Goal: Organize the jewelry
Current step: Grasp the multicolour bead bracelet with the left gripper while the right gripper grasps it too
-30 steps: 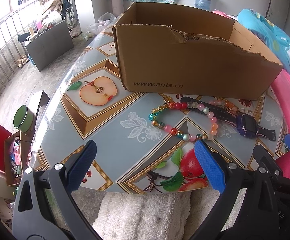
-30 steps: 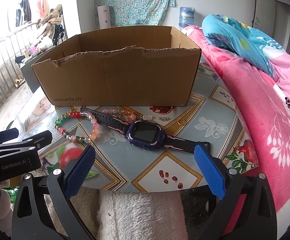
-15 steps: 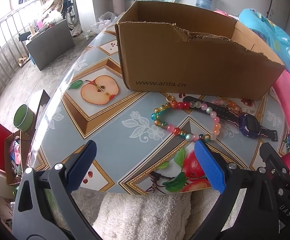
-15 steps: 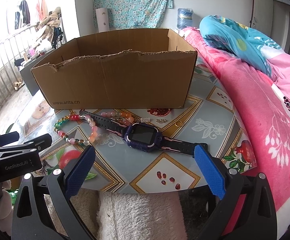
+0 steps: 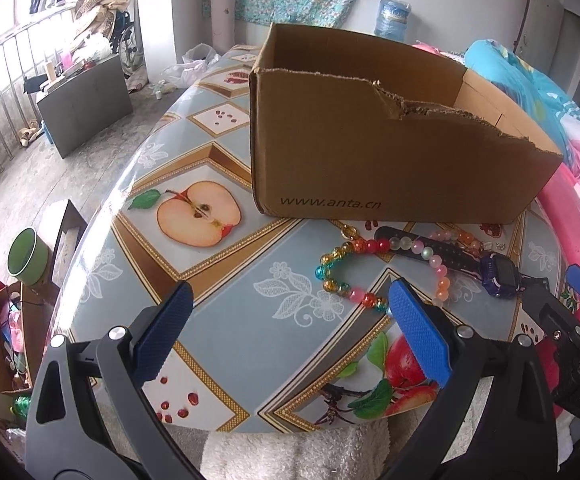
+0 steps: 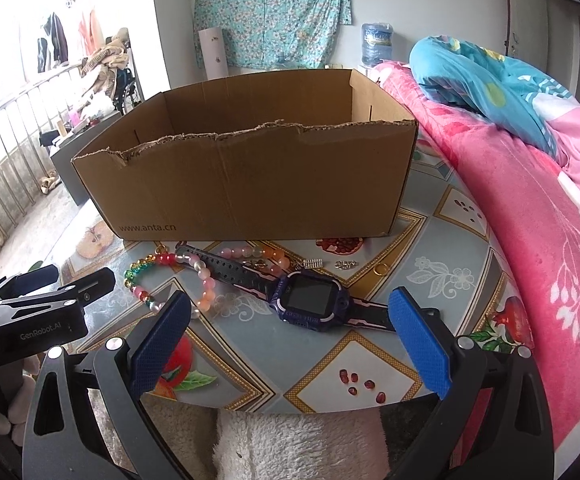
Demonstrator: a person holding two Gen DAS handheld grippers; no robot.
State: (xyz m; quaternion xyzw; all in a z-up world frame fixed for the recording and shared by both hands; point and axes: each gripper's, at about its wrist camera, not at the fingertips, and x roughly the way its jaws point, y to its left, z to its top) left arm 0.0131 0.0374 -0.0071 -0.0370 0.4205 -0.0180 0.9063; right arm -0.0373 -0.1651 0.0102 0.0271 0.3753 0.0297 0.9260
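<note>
Left wrist: nearer the table [image 5: 226, 280] than a second ago; left gripper [image 5: 286, 334] spread wide, empty, its right finger just short of the bracelet [image 5: 378, 272] before the box [image 5: 370, 140].

Right wrist: right gripper [image 6: 288, 338] likewise agape, empty, now closer to the watch [image 6: 310, 300]. Pickup not yet begun.

The left gripper [image 5: 288, 330] hovers low over the fruit-patterned tabletop [image 5: 218, 280], jaws spread wide and empty; a beaded bracelet [image 5: 374, 270] lies just ahead, draped across a purple smartwatch [image 5: 500, 276]; behind them stands a torn cardboard box [image 5: 370, 152].
</note>
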